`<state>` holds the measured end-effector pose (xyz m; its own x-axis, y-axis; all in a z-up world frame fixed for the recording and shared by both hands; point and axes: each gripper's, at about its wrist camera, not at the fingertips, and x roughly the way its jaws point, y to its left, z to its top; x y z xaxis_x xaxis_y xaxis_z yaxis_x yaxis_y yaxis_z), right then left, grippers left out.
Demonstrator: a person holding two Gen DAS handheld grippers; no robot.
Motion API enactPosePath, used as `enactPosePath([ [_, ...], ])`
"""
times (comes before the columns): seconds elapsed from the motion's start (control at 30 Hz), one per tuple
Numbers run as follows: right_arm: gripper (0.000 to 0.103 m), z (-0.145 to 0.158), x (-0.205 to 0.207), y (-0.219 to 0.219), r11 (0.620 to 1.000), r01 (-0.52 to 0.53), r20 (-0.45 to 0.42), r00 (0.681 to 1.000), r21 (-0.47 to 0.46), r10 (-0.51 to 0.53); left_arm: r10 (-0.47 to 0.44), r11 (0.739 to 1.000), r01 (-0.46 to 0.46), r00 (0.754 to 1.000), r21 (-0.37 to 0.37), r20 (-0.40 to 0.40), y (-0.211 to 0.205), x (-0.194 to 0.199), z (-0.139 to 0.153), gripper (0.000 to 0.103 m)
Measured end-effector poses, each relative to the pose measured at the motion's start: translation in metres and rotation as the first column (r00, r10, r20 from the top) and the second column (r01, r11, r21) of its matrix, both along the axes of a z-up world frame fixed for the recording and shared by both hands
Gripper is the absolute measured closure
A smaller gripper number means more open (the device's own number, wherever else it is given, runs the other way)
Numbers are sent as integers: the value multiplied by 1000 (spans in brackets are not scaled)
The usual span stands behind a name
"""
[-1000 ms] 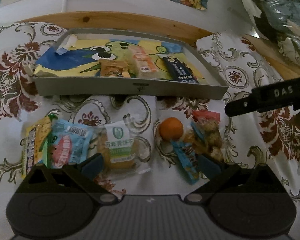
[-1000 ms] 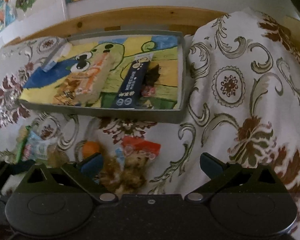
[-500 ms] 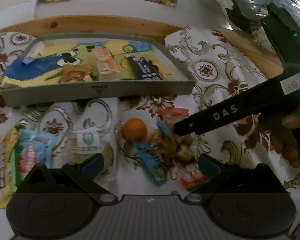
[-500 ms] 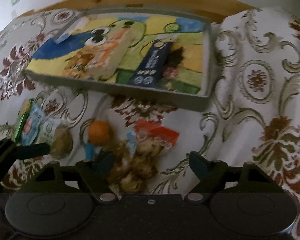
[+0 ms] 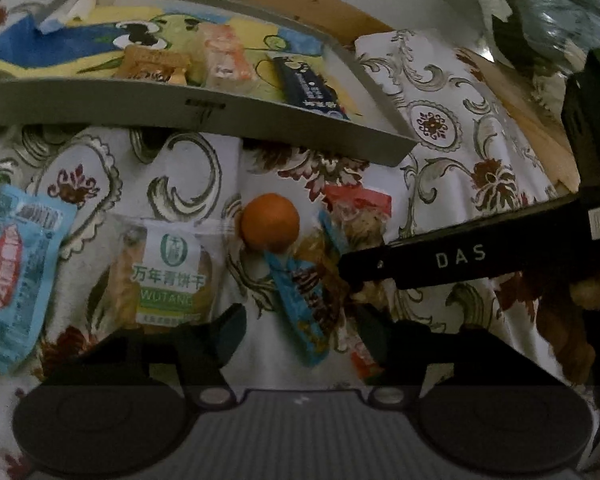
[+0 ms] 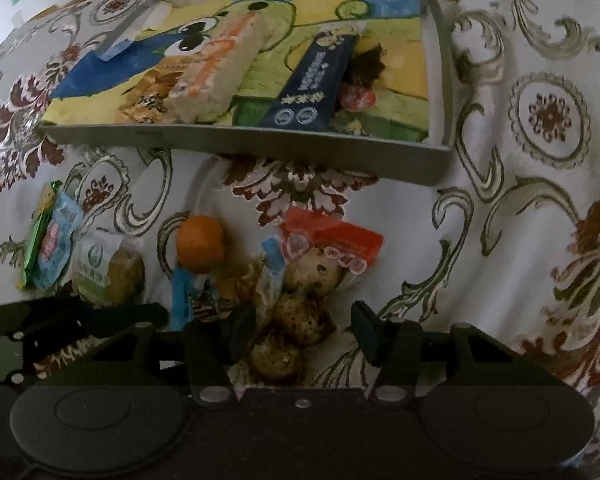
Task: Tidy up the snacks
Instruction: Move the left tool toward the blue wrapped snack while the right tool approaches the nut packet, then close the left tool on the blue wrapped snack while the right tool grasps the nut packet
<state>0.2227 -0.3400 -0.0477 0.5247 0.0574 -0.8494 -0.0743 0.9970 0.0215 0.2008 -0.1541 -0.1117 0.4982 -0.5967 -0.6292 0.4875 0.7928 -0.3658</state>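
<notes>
Both tongs are held parted and empty above the patterned cloth [image 6: 520, 208]. Nearest, the right gripper [image 6: 304, 330] is spread either side of the clear bag of brown balls [image 6: 300, 312], apparently for lifting it. The left gripper [image 5: 300, 332] is set over the blue wrapper [image 5: 304, 300], beside the green-label biscuit pack [image 5: 168, 276]. Just beyond lies the orange [image 6: 200, 242], touching the pile. Farthest, toward the cloth's far edge, the grey tray [image 6: 260, 148] already holds a pale bar [image 6: 220, 72] and a navy packet [image 6: 316, 80], so the loose snacks seem destined there. A small red sweet [image 6: 358, 100] beside the navy packet is shown only by the right view; the light-blue pouch [image 5: 16, 276] is seen clearly only in the left view.
</notes>
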Motion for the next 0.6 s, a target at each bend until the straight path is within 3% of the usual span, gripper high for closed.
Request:
enactPosePath([
  [0.13, 44, -2, 1, -4, 1000, 24, -11, 1000, 14, -24, 0, 1000, 0, 1000, -1, -4, -4, 6, -1, 37],
  [0.2, 59, -1, 1, -3, 1000, 25, -7, 1000, 19, -25, 7, 1000, -7, 1000, 9, -7, -6, 9, -2, 38],
  [0.3, 67, 3, -1, -2, 1000, 27, 5, 1000, -8, -27, 7, 1000, -6, 1000, 17, -9, -6, 8, -1, 40],
  [0.4, 67, 5, -3, -1, 1000, 22, 7, 1000, -22, -21, 14, 999, -14, 1000, 49, -8, -8, 8, -1, 54],
  [0.47, 67, 6, -5, 1, 999, 18, 11, 1000, -50, -17, 11, 999, -10, 1000, 30, -28, -5, 7, -1, 65],
  [0.6, 67, 10, -9, -1, 995, 30, 23, 999, -95, -28, 35, 999, -34, 998, 14, -59, 0, 4, 0, 71],
])
